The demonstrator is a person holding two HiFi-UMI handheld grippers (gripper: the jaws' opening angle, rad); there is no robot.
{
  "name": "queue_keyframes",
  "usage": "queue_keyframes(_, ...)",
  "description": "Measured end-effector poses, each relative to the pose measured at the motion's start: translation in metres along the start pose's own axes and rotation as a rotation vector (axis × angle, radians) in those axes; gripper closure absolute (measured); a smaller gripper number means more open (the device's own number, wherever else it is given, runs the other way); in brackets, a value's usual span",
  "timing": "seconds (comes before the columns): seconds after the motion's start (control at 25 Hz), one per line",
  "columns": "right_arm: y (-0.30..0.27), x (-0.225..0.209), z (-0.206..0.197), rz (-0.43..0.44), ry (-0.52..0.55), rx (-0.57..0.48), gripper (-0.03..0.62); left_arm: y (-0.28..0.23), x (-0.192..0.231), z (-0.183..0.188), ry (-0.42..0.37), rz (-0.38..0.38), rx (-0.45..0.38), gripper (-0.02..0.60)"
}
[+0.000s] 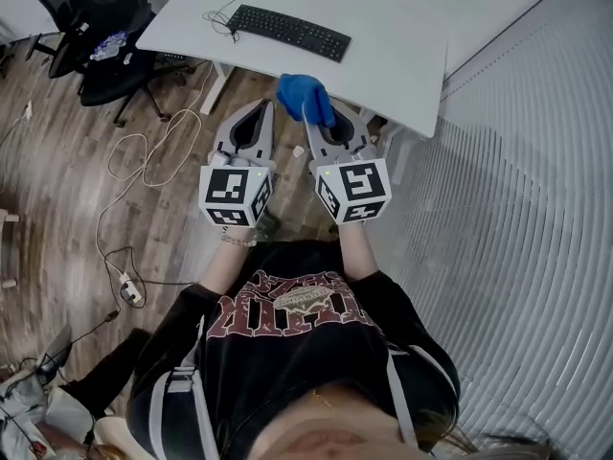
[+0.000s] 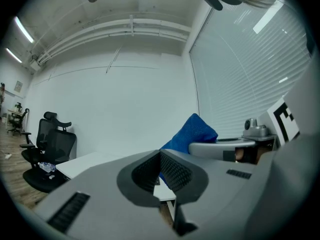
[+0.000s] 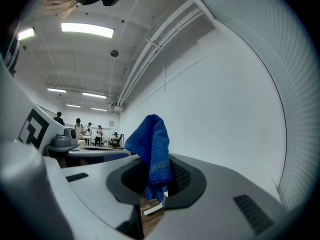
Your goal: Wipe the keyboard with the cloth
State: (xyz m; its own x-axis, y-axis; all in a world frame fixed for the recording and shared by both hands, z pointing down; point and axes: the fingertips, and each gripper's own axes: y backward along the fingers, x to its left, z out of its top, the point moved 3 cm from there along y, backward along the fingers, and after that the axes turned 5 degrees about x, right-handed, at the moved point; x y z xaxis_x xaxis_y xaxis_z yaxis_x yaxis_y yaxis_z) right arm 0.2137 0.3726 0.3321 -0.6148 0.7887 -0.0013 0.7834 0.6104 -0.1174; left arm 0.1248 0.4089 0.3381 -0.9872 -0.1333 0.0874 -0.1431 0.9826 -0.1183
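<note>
Blue cloth clamped in my right gripper, just short of the desk. Keyboard lies on that desk. My left gripper is clenched, empty.

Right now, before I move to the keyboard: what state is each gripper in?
Left gripper: jaws shut, nothing between them.
Right gripper: shut on the blue cloth.

No writing here can be read.
The black shirt has a red-and-white print, upside-down and too warped to make out. The left marker cube and the right marker cube bear only black-and-white square patterns. The key legends on the keyboard are too small.
</note>
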Motion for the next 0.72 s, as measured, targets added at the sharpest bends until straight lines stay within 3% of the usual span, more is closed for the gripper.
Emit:
queue_keyframes(0.32, -0.08, -0.026, 0.008, -0.046, -0.011, 0.008, 0.53, -0.067, 0.057, 0.012, -0.009, -0.052, 0.015, 0.548)
queue_keyframes(0.72, -0.159, -0.022, 0.007, -0.06, -0.021, 0.033, 0.53, -0.108, 0.119, 0.013, -0.001, -0.09, 0.039, 0.549)
